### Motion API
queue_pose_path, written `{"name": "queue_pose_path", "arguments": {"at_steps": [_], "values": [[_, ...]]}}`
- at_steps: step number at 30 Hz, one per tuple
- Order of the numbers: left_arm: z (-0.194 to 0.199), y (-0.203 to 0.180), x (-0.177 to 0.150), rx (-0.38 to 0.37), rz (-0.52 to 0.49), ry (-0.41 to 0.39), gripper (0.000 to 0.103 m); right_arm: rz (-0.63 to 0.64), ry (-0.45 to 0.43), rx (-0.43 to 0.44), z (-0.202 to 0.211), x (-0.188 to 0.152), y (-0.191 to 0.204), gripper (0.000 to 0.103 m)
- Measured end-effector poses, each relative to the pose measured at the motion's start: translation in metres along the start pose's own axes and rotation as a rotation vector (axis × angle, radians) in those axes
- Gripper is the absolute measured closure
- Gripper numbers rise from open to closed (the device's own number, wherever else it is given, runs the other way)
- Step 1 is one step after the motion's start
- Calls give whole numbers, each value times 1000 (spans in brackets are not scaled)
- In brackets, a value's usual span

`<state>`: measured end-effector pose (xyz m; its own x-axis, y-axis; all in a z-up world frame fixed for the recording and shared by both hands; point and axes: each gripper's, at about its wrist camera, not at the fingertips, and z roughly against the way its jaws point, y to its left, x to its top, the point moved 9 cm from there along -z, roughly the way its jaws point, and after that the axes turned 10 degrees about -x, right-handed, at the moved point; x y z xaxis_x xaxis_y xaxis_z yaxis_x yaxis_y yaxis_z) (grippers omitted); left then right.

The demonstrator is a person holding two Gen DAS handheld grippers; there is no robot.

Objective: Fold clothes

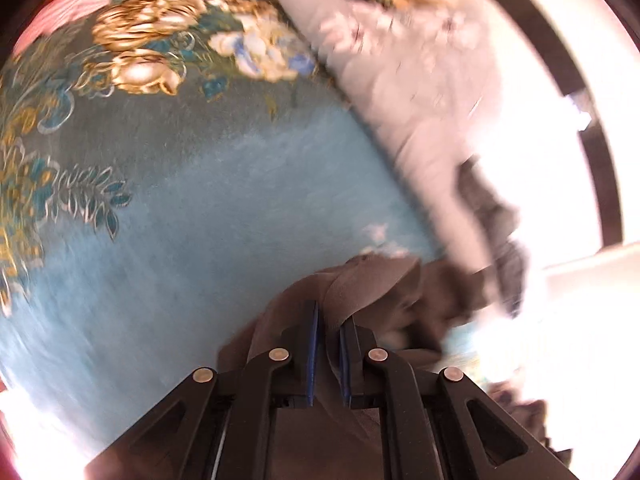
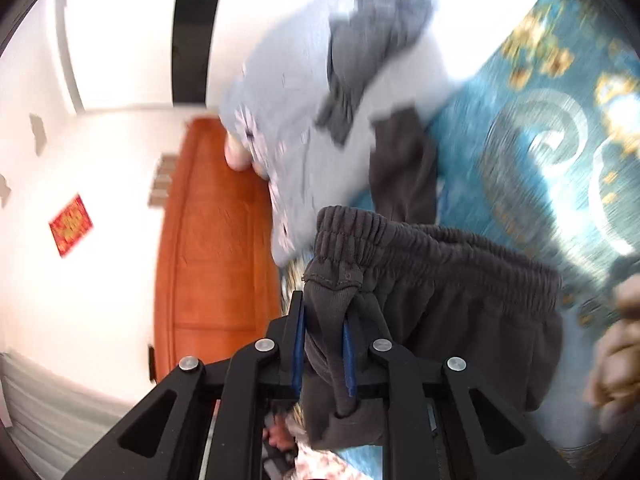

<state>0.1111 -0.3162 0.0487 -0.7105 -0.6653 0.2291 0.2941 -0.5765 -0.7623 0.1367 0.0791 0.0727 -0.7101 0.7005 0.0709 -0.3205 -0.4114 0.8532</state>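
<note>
Holding: both claws are pinching the dark pants (image 2: 440,280).
Right claw (image 2: 322,344): it is squeezing the stretchy waistband.
Left claw (image 1: 329,344): it is squeezing another part of the pants.
Place: the pants are hanging up in the air over the blue flowery blanket (image 1: 180,220).
Nearby: a grey shirt (image 2: 288,120) is lying on the blanket.
Risk: the cloth might be slipping out, since each claw is holding only a small bunch.
Writing: the red sign (image 2: 71,226) is too blurry to read.
</note>
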Motion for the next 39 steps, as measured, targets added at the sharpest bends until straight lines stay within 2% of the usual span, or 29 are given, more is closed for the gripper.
{"name": "queue_pose_path", "arguments": {"at_steps": [2,5,7,9,11,14,16,21,22,24,25,26,30,34,39], "values": [[27,-12,-6,-107,43,-64,94,-8,-54,20,26,14,0,87],[71,-31,-20,-191,5,-132,94,9,-105,58,64,13,3,88],[94,-47,-23,-190,-72,-165,94,34,-133,78,87,9,8,92],[110,-54,-16,-156,-130,-191,94,63,-151,96,104,1,12,94],[111,-59,-8,-140,-150,-192,94,67,-172,104,119,2,7,95],[93,-61,-2,-108,-136,-165,94,26,-169,51,117,11,-12,95],[84,-66,-2,-97,-139,-156,94,-8,-151,47,110,9,-24,95],[71,-73,1,-83,-140,-152,94,-44,-64,-74,90,-6,-59,93],[71,-72,3,-79,-138,-154,94,-42,-59,-115,86,-9,-68,89],[70,-70,5,-72,-132,-155,94,-43,-25,-172,75,-16,-84,68],[70,-67,6,-70,-126,-153,94,-56,-7,-189,67,-19,-93,52],[70,-64,7,-67,-118,-152,94,-64,12,-200,58,-22,-99,50],[73,-55,9,-45,-117,-154,94,-111,86,-270,25,-38,-126,50],[75,-46,10,-37,-105,-155,94,-102,159,-311,12,-61,-130,50],[77,-42,9,-39,-100,-147,94,-99,222,-352,-12,-73,-139,50]]}}
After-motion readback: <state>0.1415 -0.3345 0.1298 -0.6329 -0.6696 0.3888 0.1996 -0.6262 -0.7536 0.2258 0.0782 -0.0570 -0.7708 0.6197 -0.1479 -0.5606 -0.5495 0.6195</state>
